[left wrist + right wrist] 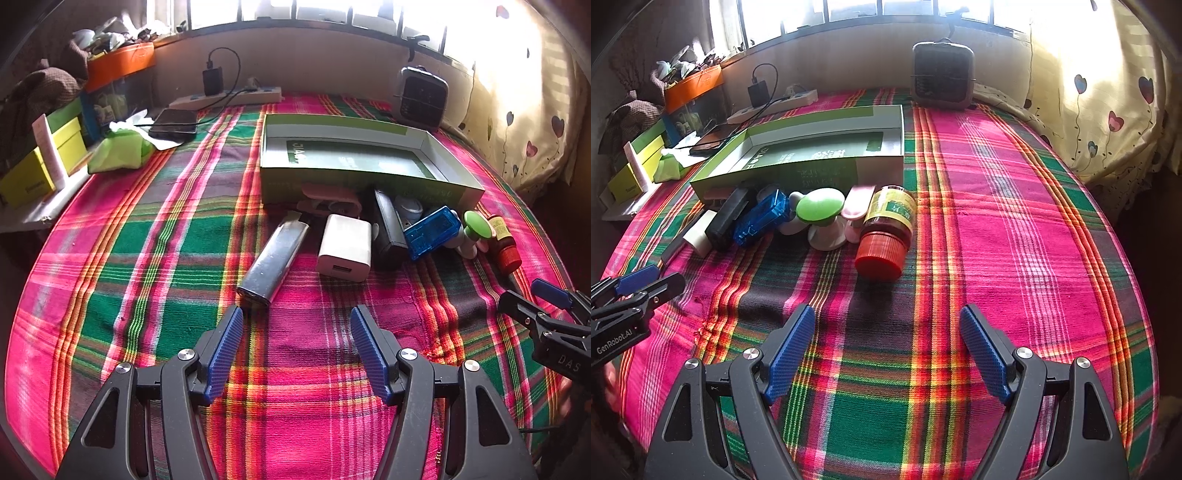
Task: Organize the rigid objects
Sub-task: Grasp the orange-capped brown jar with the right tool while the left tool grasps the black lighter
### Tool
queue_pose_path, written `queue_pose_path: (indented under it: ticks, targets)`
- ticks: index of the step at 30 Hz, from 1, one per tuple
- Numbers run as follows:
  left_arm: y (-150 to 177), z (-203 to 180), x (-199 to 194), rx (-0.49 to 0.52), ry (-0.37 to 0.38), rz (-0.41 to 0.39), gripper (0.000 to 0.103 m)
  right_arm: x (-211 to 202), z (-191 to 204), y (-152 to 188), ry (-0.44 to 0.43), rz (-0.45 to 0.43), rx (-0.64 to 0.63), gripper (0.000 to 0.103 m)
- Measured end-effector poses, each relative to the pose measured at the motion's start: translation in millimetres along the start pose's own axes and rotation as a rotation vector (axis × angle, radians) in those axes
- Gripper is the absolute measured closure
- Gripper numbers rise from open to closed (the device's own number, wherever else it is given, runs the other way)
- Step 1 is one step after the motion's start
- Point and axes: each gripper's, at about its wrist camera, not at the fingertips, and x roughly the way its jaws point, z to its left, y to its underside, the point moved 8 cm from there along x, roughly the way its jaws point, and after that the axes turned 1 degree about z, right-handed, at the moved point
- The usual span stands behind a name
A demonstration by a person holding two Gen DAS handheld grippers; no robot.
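A shallow green box (354, 181) (798, 173) lies open on the plaid cloth. Along its near side lie a silver power bank (273, 258), a white charger (345, 247) (698, 234), a black block (388, 232) (727, 218), a blue clear case (432, 232) (761, 218), a green-topped white stand (476, 229) (822, 216), a pink item (855, 208) and a red-capped jar (886, 230) (504, 245). My left gripper (295, 319) is open just short of the power bank. My right gripper (886, 319) is open, a little before the jar. Both hold nothing.
A small heater (421, 96) (942, 74) stands at the far edge. A power strip with a plugged charger (229, 96), a phone (173, 123), a green pouch (122, 151) and yellow boxes (40, 166) crowd the far left. A heart-print curtain (1108, 110) hangs at right.
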Motion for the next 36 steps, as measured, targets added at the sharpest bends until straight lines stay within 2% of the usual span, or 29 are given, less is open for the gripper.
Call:
queue_pose_path:
  ticks: [11, 14, 27, 32, 36]
  targets:
    - [-20, 18, 13, -0.011, 0.016, 0.018, 0.042, 15, -13, -23, 0.010, 0.033, 0.012, 0.022]
    - [-24, 20, 21, 0.017, -0.026, 0.028, 0.042, 17, -16, -27, 0.022, 0.037, 0.012, 0.022]
    - [-41, 23, 38, 0.046, -0.032, 0.019, 0.042, 33, -21, -40, 0.029, 0.049, 0.010, 0.022]
    - [-42, 24, 39, 0.045, -0.029, 0.011, 0.043, 34, -25, -41, 0.043, 0.038, 0.009, 0.029]
    - [-42, 26, 38, 0.033, -0.033, 0.007, 0.048, 32, -29, -42, 0.052, 0.029, 0.018, 0.035]
